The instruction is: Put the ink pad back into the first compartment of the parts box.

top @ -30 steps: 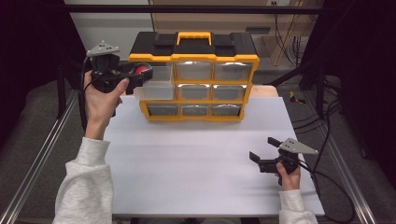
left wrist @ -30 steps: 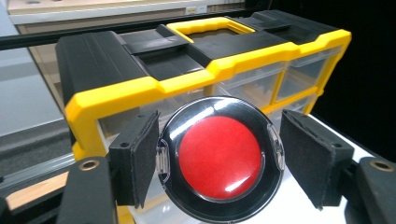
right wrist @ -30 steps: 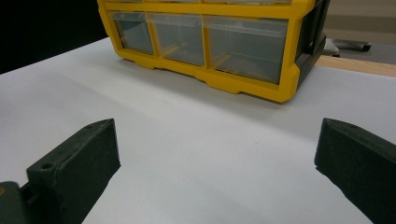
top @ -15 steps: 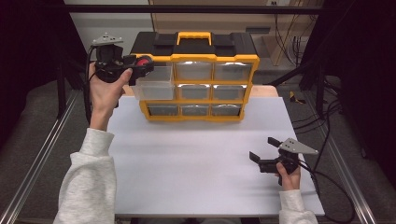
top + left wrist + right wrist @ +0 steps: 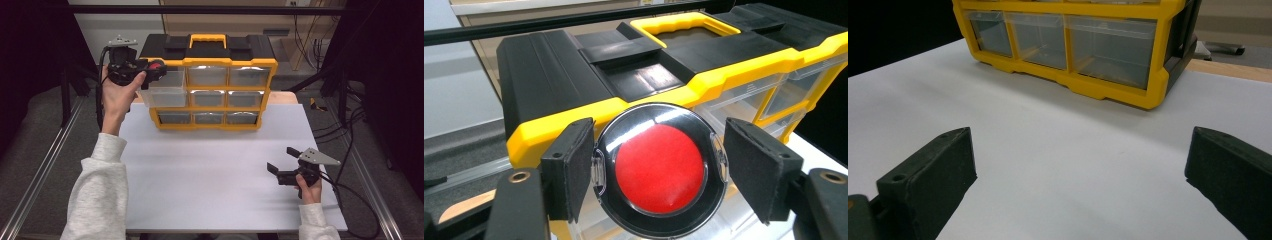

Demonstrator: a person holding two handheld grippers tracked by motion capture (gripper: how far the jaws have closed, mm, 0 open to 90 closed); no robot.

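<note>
The left hand-held gripper (image 5: pixel 156 66) clasps a round black-rimmed, red-centred clear-lidded case (image 5: pixel 659 170) above the yellow-and-black drawer organiser's (image 5: pixel 210 55) pulled-out clear drawer (image 5: pixel 162 92), probably for dropping in; the right hand-held gripper (image 5: pixel 283 163) idles wide on the white worktop (image 5: pixel 210 170).

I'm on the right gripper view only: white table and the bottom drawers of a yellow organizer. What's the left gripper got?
Observer: The left gripper holds a round case, black-rimmed with a red disc inside.
Operator: Where is it?
Observer: Raised at the top-left corner of the organizer, off the table.
Operator: Any drawer open up there?
Observer: Yes, the top-left drawer is pulled out, right under the case.
</note>
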